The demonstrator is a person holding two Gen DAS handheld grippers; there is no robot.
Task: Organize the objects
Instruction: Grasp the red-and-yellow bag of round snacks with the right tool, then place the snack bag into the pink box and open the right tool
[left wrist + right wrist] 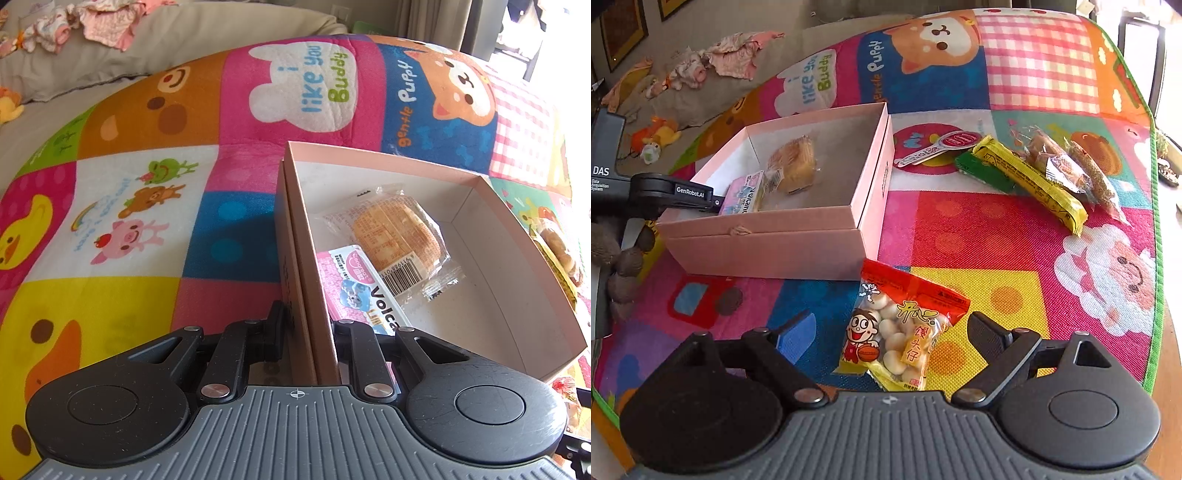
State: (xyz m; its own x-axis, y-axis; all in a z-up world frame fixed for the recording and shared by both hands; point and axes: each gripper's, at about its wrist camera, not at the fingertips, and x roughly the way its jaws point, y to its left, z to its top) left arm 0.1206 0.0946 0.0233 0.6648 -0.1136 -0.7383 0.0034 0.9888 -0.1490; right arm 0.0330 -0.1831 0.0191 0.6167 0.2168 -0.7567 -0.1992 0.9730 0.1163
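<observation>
An open pink box (369, 157) lies on a colourful play mat (990, 236). Inside it are a wrapped pastry (395, 236) and a pink "Volcano" packet (354, 291). My left gripper (310, 326) is shut on the box's near side wall, one finger outside and one inside. From the right wrist view, the same box (764, 247) sits at the left with the left gripper's finger (694, 192) reaching over its edge. My right gripper (890, 326) is open low over the mat. A red and yellow bag of round biscuits (905, 306) lies between its fingers, not pressed by the pads.
To the right of the box lie a yellow bar (1030, 181), a green bar (982, 171) and clear-wrapped snacks (1060, 162). The mat's green edge (1158, 258) runs down the right. Behind, a beige sofa (207, 40) carries clothes and plush toys.
</observation>
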